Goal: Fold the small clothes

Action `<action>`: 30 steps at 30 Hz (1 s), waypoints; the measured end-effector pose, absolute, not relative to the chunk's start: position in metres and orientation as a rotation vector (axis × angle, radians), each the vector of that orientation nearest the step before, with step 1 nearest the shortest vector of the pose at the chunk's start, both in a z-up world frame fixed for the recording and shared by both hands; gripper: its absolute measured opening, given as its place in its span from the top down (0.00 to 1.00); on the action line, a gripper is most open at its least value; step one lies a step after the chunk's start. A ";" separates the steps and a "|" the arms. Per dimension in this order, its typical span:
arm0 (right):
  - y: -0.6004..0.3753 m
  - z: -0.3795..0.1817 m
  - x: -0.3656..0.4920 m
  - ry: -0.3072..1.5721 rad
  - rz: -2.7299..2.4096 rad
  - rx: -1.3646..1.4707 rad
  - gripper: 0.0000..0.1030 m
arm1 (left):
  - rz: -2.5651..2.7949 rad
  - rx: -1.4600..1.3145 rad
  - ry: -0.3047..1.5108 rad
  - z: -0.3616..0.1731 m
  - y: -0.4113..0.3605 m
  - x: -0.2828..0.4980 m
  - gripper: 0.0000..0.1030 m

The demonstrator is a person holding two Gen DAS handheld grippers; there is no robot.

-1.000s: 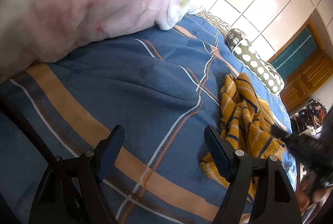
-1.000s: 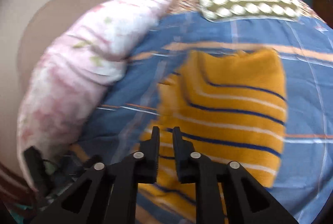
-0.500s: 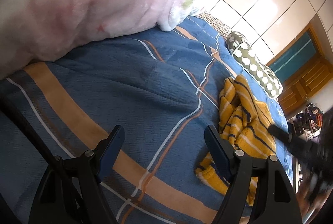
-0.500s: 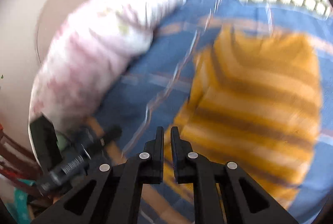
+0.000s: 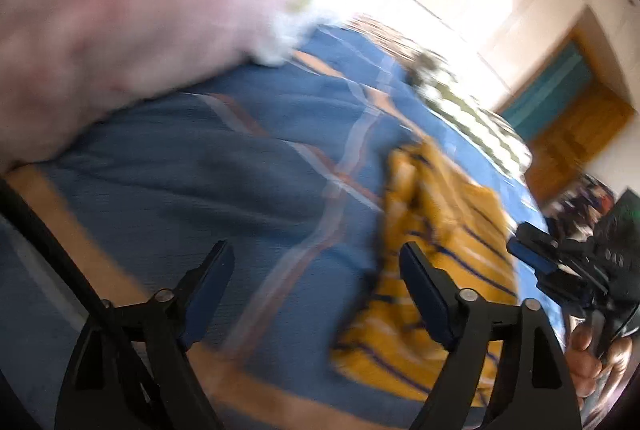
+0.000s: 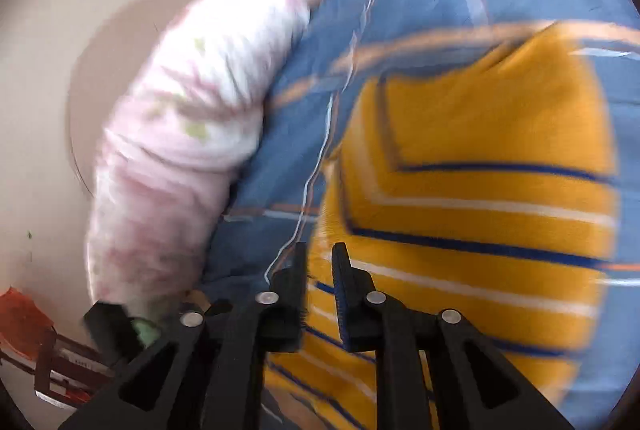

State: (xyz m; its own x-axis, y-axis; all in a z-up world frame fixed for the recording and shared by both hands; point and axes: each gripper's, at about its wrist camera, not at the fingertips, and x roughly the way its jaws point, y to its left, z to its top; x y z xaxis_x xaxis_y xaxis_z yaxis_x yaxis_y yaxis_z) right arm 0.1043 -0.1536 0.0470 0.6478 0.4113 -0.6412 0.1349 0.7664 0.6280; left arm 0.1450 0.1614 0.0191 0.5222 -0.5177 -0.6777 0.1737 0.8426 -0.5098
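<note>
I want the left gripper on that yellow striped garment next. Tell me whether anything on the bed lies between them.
Nothing visible does. The left gripper, jaws wide open, hangs over bare blue bedspread, and the yellow striped garment lies just to its right. The pink quilt sits off to the far left.

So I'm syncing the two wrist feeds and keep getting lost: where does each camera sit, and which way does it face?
Left wrist: on the left gripper, jaws wide apart, low over the blue plaid bedspread, facing the wardrobe; the right gripper shows at the edge.
Right wrist: on the right gripper, jaws narrowly apart, looking down on the yellow striped garment.
Shared: the garment, bedspread, pink quilt.
</note>
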 end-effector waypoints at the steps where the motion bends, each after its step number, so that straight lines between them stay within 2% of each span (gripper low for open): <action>1: -0.165 0.051 0.089 0.847 0.122 0.675 0.61 | -0.462 -0.401 0.941 0.018 0.153 0.146 0.16; 2: -0.176 0.051 0.076 0.841 0.070 0.647 0.41 | -0.505 -0.387 0.952 0.016 0.141 0.150 0.15; 3: -0.186 0.048 0.064 0.847 0.018 0.624 0.34 | -0.542 -0.372 0.972 0.012 0.129 0.153 0.15; 10: -0.227 -0.020 0.045 0.882 0.054 0.835 0.34 | -0.658 -0.244 1.072 -0.015 0.070 0.152 0.14; 11: -0.227 -0.029 0.048 0.877 0.076 0.867 0.34 | -0.670 -0.204 1.063 -0.014 0.065 0.150 0.15; 12: -0.227 -0.038 0.051 0.856 0.099 0.904 0.40 | -0.697 -0.181 1.064 -0.013 0.061 0.147 0.34; 13: -0.227 -0.043 0.056 0.831 0.129 0.948 0.49 | -0.728 -0.184 1.068 -0.013 0.058 0.145 0.48; 15: -0.225 -0.045 0.061 0.816 0.130 1.015 0.64 | -0.749 -0.208 1.055 -0.008 0.053 0.141 0.66; 18: -0.229 -0.012 0.051 0.766 0.155 0.970 0.70 | -0.803 -0.226 1.014 0.009 0.044 0.128 0.71; 22: -0.253 0.031 0.020 0.689 0.133 0.901 0.70 | -0.906 -0.235 0.989 0.026 0.030 0.104 0.71; 24: -0.258 0.025 0.010 0.763 0.046 0.805 0.63 | -0.849 -0.185 1.031 0.018 0.021 0.102 0.71; 27: -0.261 0.004 -0.003 0.887 -0.086 0.736 0.62 | -0.786 -0.168 1.119 -0.004 0.021 0.104 0.71; 30: -0.263 0.026 -0.032 0.765 -0.108 0.741 0.62 | -0.798 -0.227 1.140 -0.004 0.033 0.104 0.71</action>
